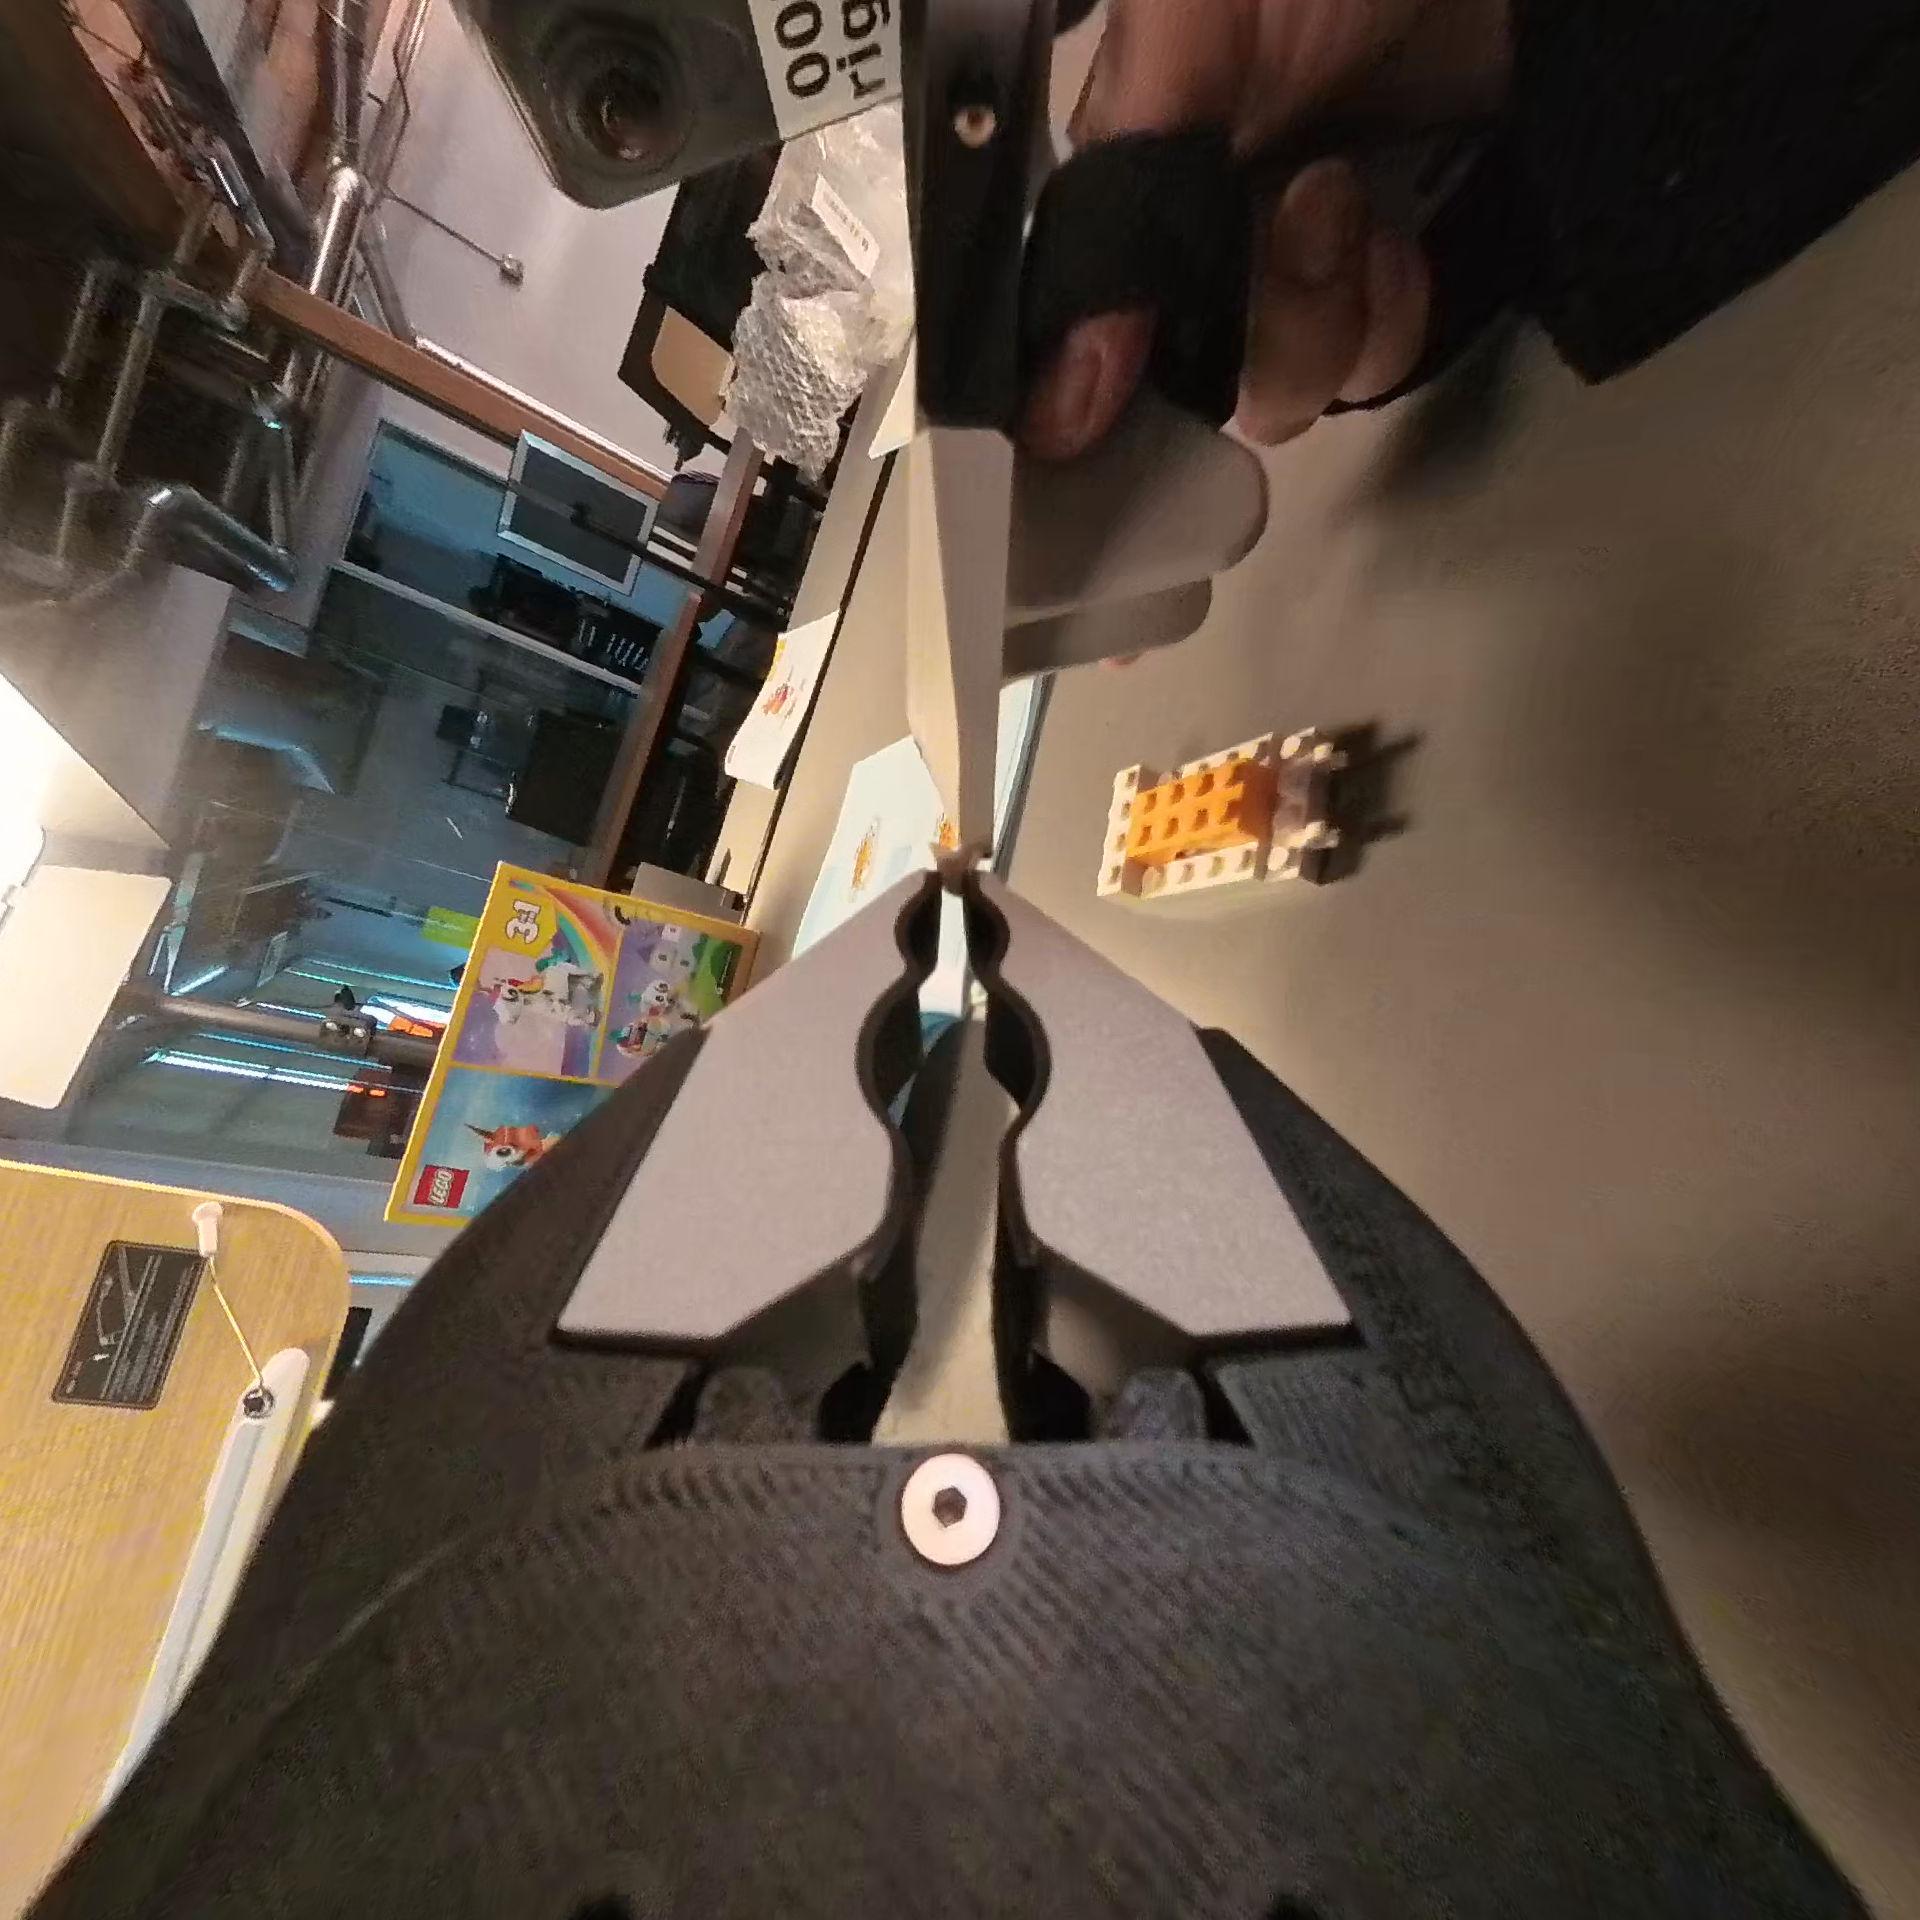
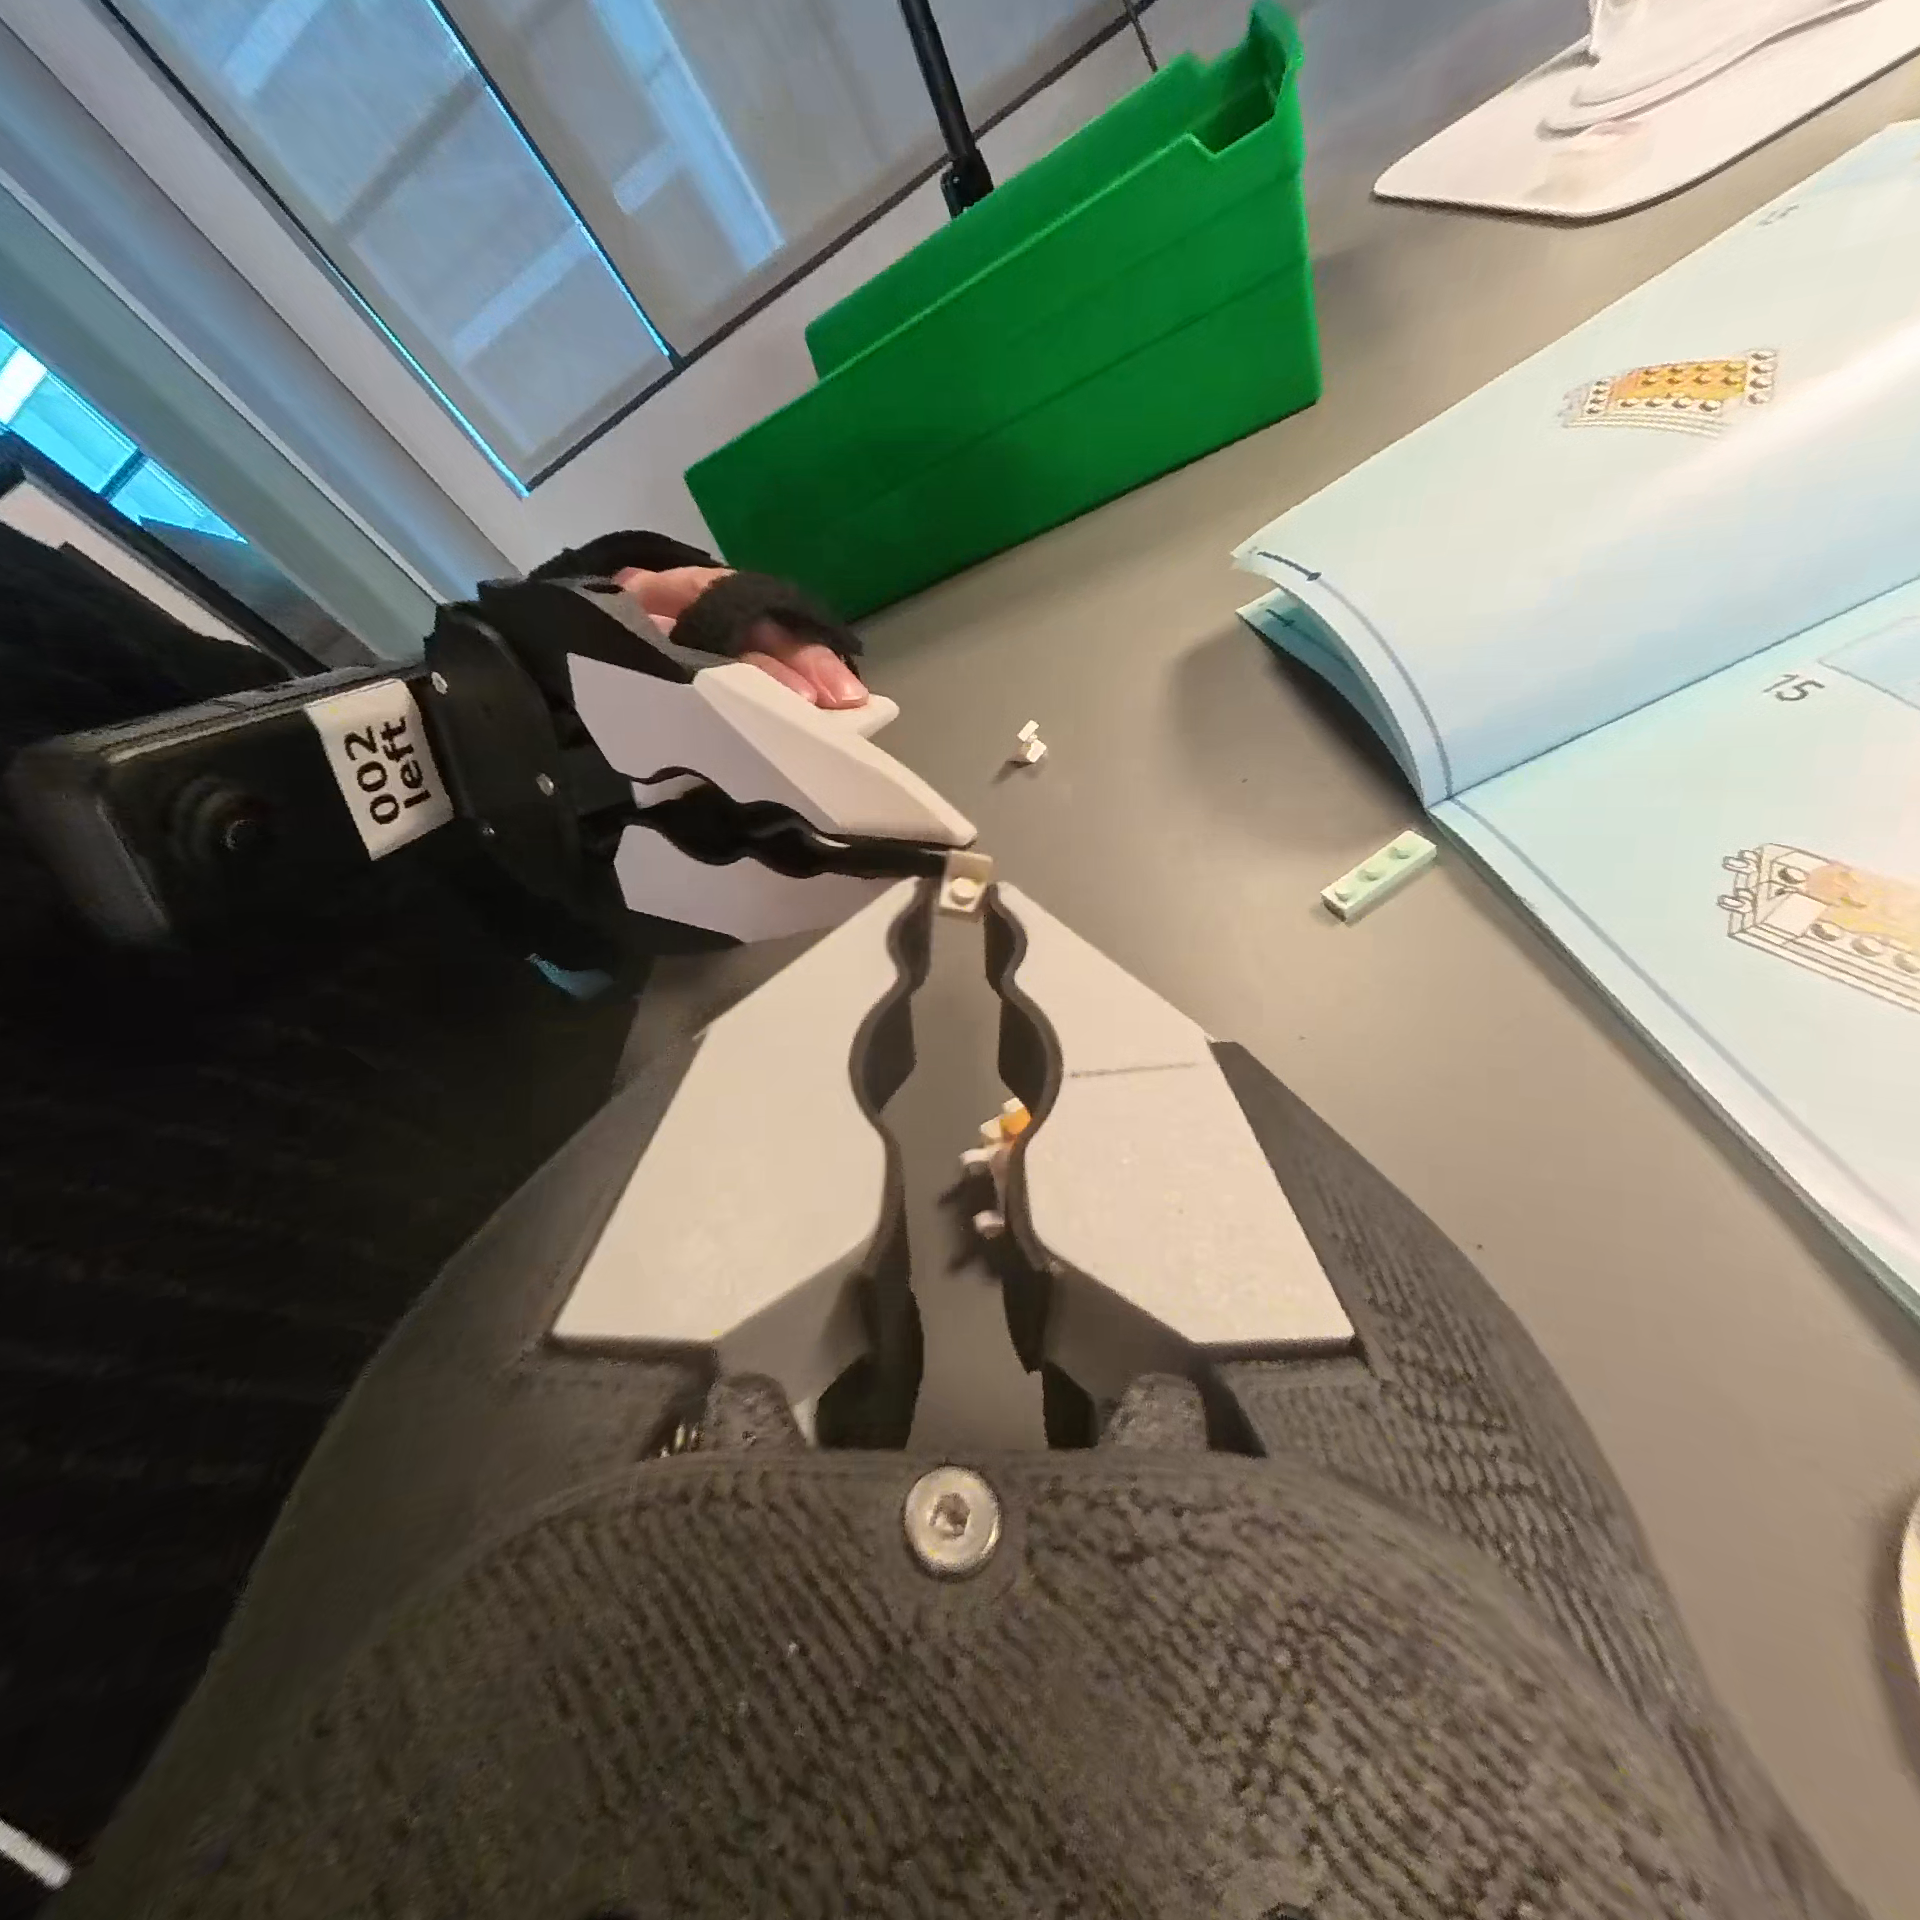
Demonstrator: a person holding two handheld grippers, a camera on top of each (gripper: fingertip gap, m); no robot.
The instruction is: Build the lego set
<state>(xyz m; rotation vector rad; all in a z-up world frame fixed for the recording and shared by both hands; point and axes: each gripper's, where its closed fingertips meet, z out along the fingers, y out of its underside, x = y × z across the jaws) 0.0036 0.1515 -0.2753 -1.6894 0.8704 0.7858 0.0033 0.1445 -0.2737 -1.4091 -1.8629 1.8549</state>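
Pinching one small grey piece (image 2: pixel 964 891) between them, left tongs (image 2: pixel 961 854) and right tongs (image 2: pixel 961 896) tip-to-tip

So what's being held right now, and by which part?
A tiny light-grey one-stud lego piece, pinched at its sides between the right gripper tips; the left gripper tips meet it too.

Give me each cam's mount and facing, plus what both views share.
Left wrist view: on the left gripper, rolled sideways, facing along the table toward the part-built model and set box; the right gripper's fingers and hand show.
Right wrist view: on the right gripper, facing the green bin and instruction booklet; the left gripper and hand show.
Shared: both grippers pinch one small grey piece at their tips.
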